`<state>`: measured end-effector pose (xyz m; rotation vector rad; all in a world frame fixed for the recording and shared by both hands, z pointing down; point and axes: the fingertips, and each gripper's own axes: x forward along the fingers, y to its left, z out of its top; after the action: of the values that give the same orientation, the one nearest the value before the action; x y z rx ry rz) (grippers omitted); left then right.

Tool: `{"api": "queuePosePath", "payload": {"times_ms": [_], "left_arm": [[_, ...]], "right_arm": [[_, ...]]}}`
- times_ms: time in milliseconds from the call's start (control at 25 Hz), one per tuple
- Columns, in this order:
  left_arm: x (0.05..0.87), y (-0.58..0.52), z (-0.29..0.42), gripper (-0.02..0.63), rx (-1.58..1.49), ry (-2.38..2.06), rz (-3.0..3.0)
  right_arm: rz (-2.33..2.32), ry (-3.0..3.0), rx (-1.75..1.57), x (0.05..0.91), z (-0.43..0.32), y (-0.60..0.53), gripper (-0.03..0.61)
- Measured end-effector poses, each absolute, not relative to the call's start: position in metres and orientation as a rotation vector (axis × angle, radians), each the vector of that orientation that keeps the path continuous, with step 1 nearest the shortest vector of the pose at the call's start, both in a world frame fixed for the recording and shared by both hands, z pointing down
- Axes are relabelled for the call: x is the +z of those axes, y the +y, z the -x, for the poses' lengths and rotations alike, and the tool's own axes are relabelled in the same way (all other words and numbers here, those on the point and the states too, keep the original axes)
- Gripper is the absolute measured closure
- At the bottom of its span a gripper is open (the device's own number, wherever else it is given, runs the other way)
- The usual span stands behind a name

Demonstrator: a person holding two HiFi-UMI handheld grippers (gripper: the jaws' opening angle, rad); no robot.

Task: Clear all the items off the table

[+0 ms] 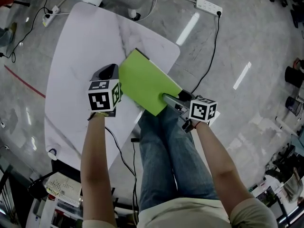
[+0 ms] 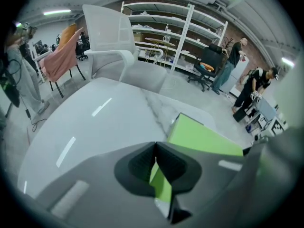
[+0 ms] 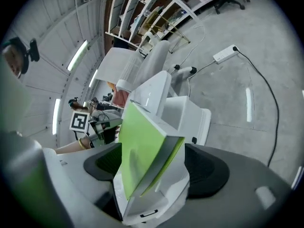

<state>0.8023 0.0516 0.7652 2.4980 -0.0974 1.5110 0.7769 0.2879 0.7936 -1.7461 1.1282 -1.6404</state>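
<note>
Polished grey floor (image 1: 256, 42) lies all round a white marbled surface (image 1: 80, 46). A green book (image 1: 145, 82) lies partly over that surface's edge and partly past it, above the person's jeans (image 1: 161, 146). Whether it rests on the surface or hangs just above it cannot be told.

The left gripper (image 1: 114, 70) has its jaws clenched on one corner of the book. In the left gripper view a thin green sliver shows pinched between the two dark pads (image 2: 137, 167), and the rest of the cover stretches away ahead of them.

The right gripper (image 1: 171, 99) sits at the book's opposite end. Its jaws are released and stand wide apart, and the book's green cover and white page edges (image 3: 142, 146) stand tilted between them with the pad on the page side clear of it.

Beyond the left jaws stand a white chair (image 2: 111, 42) and white shelving (image 2: 180, 27). Beyond the right jaws a white power strip (image 3: 225, 53) lies on the floor.
</note>
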Motion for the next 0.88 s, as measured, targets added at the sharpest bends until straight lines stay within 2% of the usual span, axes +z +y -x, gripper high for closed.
{"api": "queuePosePath", "payload": {"times_ms": [320, 640, 880], "left_arm": [[0.760, 0.057, -0.794, 0.604, 1.472, -0.184, -2.535], [0.758, 0.056, -0.789, 0.604, 1.469, -0.265, -2.538], [0.752, 0.051, -0.786, 0.604, 1.448, -0.306, -2.539]], "right_arm": [[1.644, 1.133, -1.622, 0.805, -0.775, 0.282, 0.177], [1.444, 1.089, -1.554, 0.795, -0.775, 0.268, 0.356], [1.417, 1.124, -1.501, 0.785, -0.776, 0.268, 0.393]]}}
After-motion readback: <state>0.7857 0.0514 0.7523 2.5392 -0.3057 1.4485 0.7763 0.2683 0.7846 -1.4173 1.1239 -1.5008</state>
